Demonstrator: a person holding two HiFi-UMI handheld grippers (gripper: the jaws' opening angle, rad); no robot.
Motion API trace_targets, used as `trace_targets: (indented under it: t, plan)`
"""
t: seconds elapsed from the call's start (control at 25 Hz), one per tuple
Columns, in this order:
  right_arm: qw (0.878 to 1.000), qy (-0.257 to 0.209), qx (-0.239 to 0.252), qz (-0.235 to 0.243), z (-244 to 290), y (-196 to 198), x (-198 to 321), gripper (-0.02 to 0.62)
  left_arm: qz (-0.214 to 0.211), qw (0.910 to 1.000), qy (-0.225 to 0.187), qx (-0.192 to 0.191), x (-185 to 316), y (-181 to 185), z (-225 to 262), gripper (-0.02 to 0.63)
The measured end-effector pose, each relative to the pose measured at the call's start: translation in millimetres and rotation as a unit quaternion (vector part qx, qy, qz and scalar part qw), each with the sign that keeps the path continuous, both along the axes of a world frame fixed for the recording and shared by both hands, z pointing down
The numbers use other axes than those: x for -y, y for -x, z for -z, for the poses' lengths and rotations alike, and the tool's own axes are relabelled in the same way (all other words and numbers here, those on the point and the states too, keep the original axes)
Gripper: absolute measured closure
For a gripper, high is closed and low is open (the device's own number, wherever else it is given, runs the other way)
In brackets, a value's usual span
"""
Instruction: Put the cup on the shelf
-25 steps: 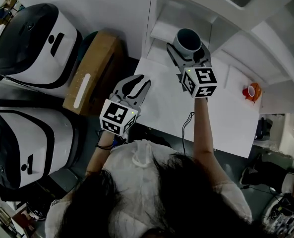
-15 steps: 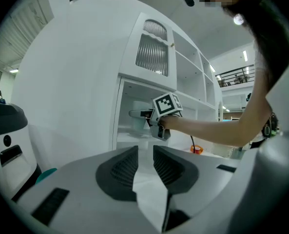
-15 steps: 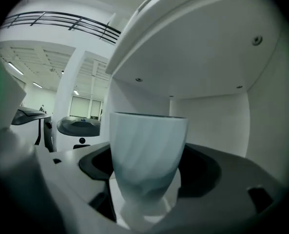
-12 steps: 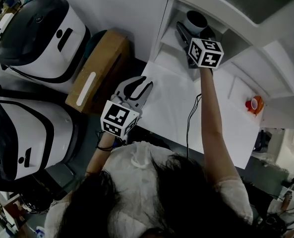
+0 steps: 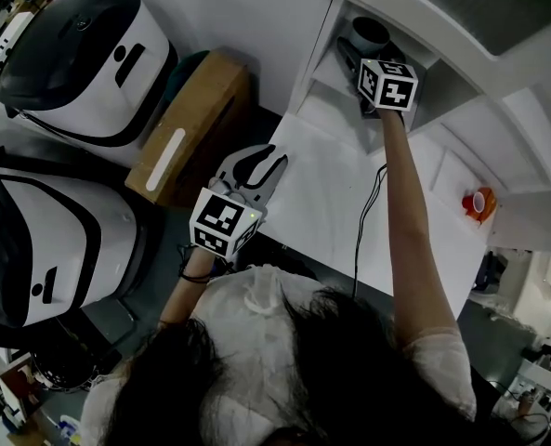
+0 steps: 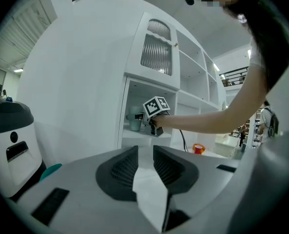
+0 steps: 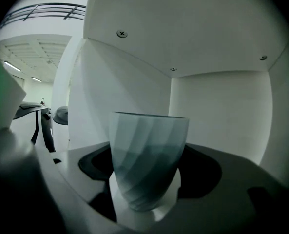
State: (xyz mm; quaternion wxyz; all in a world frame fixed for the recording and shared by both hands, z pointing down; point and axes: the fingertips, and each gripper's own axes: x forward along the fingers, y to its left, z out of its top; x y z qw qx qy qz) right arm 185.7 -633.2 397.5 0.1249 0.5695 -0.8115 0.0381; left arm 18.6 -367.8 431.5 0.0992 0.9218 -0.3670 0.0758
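Observation:
A ribbed pale blue-grey cup [image 7: 147,160] stands upright between the jaws of my right gripper [image 7: 148,172], which is shut on its lower half. The head view shows that cup [image 5: 370,32] inside the lowest left compartment of the white shelf unit [image 5: 323,68], with the right gripper [image 5: 360,52] reaching in from the front. I cannot tell whether the cup's base touches the shelf board. The left gripper view shows the cup [image 6: 135,122] in the same compartment. My left gripper [image 5: 256,163] hovers over the near left corner of the white table [image 5: 331,193], open and holding nothing.
Two large white and black machines [image 5: 80,59] stand on the floor at the left, with a brown cardboard box [image 5: 187,128] beside them. A small orange cup [image 5: 477,203] sits at the table's right side. A black cable [image 5: 360,240] hangs along the right arm.
My right gripper has carried the cup up and away from above the table into the shelf compartment. The left gripper has stayed in place.

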Motion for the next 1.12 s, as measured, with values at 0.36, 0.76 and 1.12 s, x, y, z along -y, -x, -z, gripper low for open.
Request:
trace_targets:
  t: [0.36, 0.76, 1.12]
  plan:
    - [1.0, 0.004, 0.007, -0.004, -2, -3, -6, 0.235, 0.005, 1.0, 0.004, 0.001, -7, 9, -2, 0.5]
    - [0.997, 0.07, 0.019, -0.015, -23, -5, -8, 0.235, 0.024, 0.9997, 0.002, 0.002, -11, 27, -1, 0.5]
    - [0.995, 0.087, 0.033, -0.042, -29, -16, -33, 0.235, 0.041, 0.9992, 0.003, -0.001, -21, 43, -1, 0.499]
